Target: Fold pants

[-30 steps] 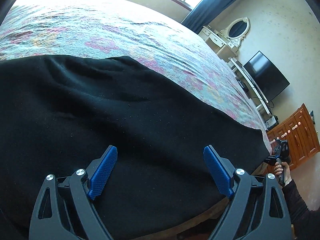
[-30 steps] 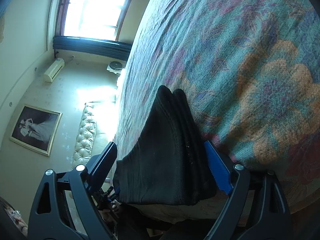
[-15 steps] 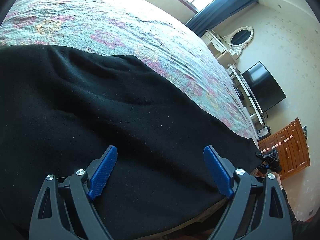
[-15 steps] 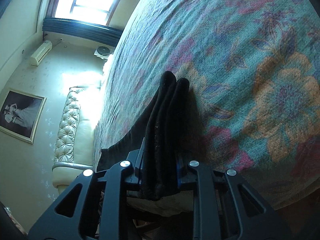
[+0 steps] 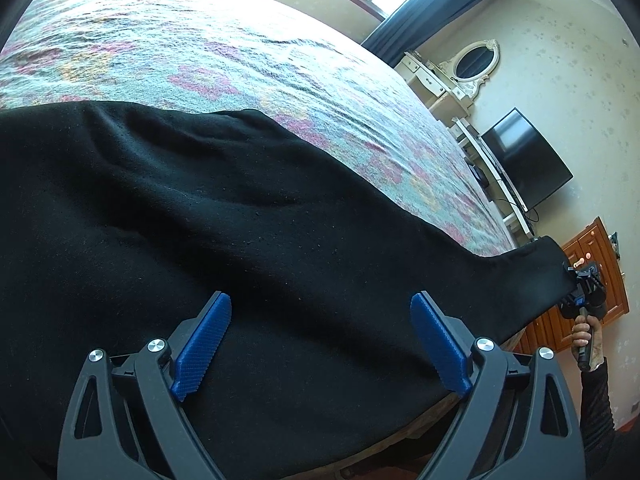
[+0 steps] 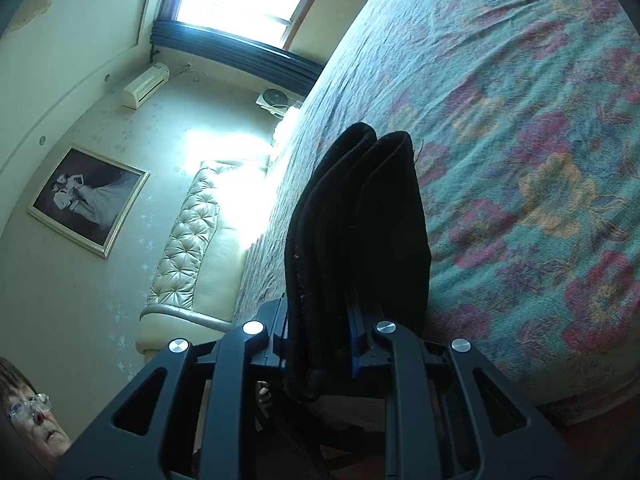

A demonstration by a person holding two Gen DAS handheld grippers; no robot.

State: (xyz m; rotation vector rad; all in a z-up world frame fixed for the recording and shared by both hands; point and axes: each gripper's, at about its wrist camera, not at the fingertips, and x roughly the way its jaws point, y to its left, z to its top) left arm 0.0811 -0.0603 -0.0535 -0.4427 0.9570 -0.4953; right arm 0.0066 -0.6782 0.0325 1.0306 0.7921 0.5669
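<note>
A bed (image 5: 304, 64) with a floral cover is carrying the black pants (image 5: 208, 216), which are lying spread along its near edge, their long axis running from the wide bulk on the left out to a narrow end on the right. In the left wrist view that narrow end is lifting off the bed edge, and the right gripper (image 6: 320, 336) is holding it, jaws clamped together on several stacked layers of the dark cloth, as the right wrist view is showing close up. The left gripper (image 5: 320, 344) is hovering just over the broad middle of the pants, jaws wide apart and gripping nothing. The coming fold is likely turning on this: the held end is lying well to the right of the left jaws, so the right hand is the one placed to carry it leftward along the pants' length.
</note>
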